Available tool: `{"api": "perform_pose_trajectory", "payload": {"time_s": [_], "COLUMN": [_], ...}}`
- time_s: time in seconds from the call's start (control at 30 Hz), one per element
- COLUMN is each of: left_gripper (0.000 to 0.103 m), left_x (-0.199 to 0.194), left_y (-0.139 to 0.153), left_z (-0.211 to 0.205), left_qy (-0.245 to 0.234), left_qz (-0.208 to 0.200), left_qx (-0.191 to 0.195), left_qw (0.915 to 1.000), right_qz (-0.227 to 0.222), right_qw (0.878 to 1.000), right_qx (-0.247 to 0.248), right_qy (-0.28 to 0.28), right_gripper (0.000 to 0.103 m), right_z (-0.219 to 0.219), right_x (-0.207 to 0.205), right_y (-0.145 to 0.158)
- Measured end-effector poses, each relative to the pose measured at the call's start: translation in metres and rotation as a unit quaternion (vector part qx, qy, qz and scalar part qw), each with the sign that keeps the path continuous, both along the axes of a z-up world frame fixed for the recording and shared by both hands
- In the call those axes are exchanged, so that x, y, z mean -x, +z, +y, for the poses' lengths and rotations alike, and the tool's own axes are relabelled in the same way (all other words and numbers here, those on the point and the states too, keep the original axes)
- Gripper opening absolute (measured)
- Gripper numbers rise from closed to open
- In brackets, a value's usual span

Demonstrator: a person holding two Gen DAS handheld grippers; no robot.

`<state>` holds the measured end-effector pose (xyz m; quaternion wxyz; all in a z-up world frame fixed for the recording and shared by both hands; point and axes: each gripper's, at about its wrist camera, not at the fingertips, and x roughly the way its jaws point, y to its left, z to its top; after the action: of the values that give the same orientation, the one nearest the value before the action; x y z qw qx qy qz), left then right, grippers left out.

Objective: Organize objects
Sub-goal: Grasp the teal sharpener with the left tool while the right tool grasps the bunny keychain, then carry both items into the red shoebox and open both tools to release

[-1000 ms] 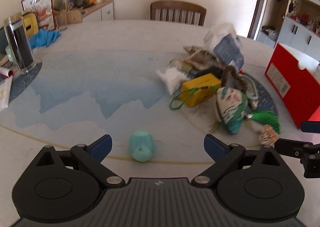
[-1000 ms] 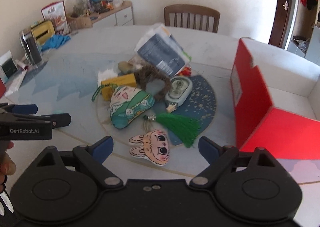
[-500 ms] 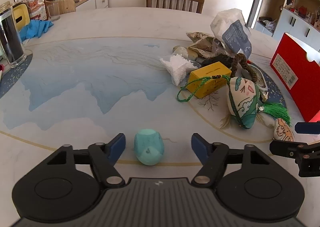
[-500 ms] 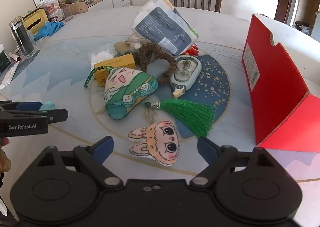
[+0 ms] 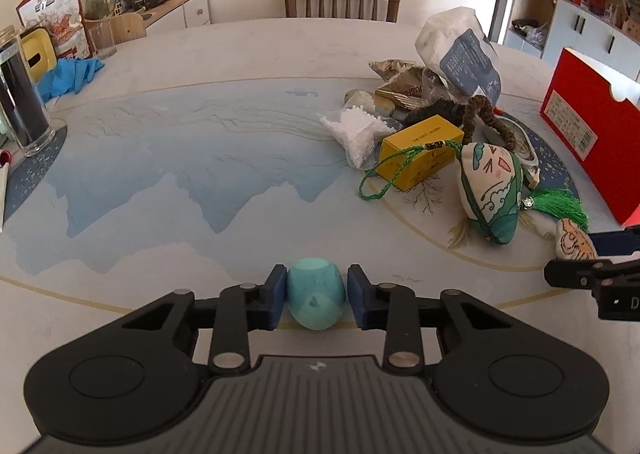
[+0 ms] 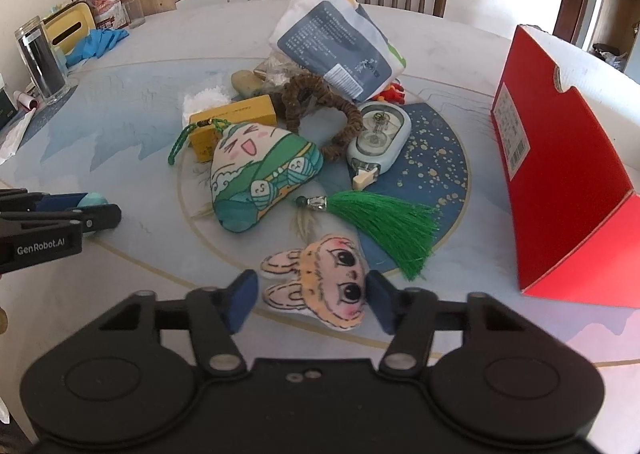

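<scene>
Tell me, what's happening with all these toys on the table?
Someone is tidying up with two grabbers. The left hand-held gripper has squeezed shut on a little teal egg-shaped toy at the table's near edge. The right hand-held gripper sits around a bunny face plush, not yet pinching it. The other trinkets wait piled beside the red box.

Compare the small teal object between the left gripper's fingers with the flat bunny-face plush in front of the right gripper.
The teal object is plain, rounded and one colour; the bunny plush is flat with a printed face and ears. The left gripper has its fingers shut against the teal object, while the right gripper is open, fingers flanking the plush. Both lie on the table, apart from the pile.
</scene>
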<state>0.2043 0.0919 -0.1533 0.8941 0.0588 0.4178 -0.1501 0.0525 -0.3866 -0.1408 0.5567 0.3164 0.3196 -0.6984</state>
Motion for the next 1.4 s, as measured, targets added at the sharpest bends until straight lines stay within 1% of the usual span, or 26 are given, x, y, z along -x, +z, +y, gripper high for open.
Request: {"api": "perform_pose_trajectory", "payload": {"time_s": [0.1,0.23,0.3,0.33,0.43,0.5,0.53,0.7,0.77,0.93,1.23,1.4], "left_gripper": [0.030,0.030,0.030,0.030,0.030,0.030,0.030,0.030,0.030,0.030,0.030,0.030], "left_x": [0.000,0.001,0.000,0.000,-0.001,0.000,0.000,0.005,0.007,0.012,0.021,0.028], "left_y": [0.000,0.004,0.010,0.013,0.027,0.038,0.044,0.073,0.083,0.102,0.125,0.134], "left_z": [0.000,-0.002,-0.004,-0.006,-0.013,-0.019,-0.023,-0.049,-0.061,-0.093,-0.165,-0.212], "left_qy": [-0.012,-0.034,-0.044,-0.057,-0.080,-0.098,-0.141,-0.188,-0.211,-0.240,-0.244,-0.254], "left_qz": [0.003,-0.001,-0.009,-0.015,-0.031,-0.046,-0.050,-0.070,-0.071,-0.073,-0.087,-0.085], "left_qx": [0.004,0.010,0.015,0.017,0.028,0.035,0.040,0.057,0.065,0.073,0.076,0.078], "left_qw": [0.9999,0.9994,0.9989,0.9981,0.9960,0.9936,0.9880,0.9781,0.9727,0.9653,0.9630,0.9603], "right_qz": [-0.003,0.002,0.007,0.011,0.021,0.027,0.029,0.045,0.050,0.057,0.067,0.070], "right_qw": [1.000,1.000,1.000,1.000,0.999,0.998,0.998,0.995,0.994,0.989,0.985,0.984], "right_qx": [0.003,0.005,0.006,0.007,0.014,0.022,0.028,0.054,0.064,0.076,0.096,0.100], "right_qy": [-0.001,0.000,-0.003,-0.005,-0.023,-0.050,-0.053,-0.065,-0.079,-0.111,-0.127,-0.130], "right_gripper": [0.049,0.047,0.047,0.047,0.047,0.047,0.047,0.047,0.047,0.047,0.047,0.047], "right_z": [0.001,0.002,0.004,0.004,0.008,0.011,0.012,0.022,0.026,0.038,0.065,0.082], "right_x": [-0.002,-0.006,-0.007,-0.007,-0.007,-0.006,-0.005,0.003,0.012,0.039,0.103,0.137], "right_y": [0.003,0.010,0.016,0.019,0.033,0.046,0.053,0.087,0.100,0.122,0.146,0.151]}}
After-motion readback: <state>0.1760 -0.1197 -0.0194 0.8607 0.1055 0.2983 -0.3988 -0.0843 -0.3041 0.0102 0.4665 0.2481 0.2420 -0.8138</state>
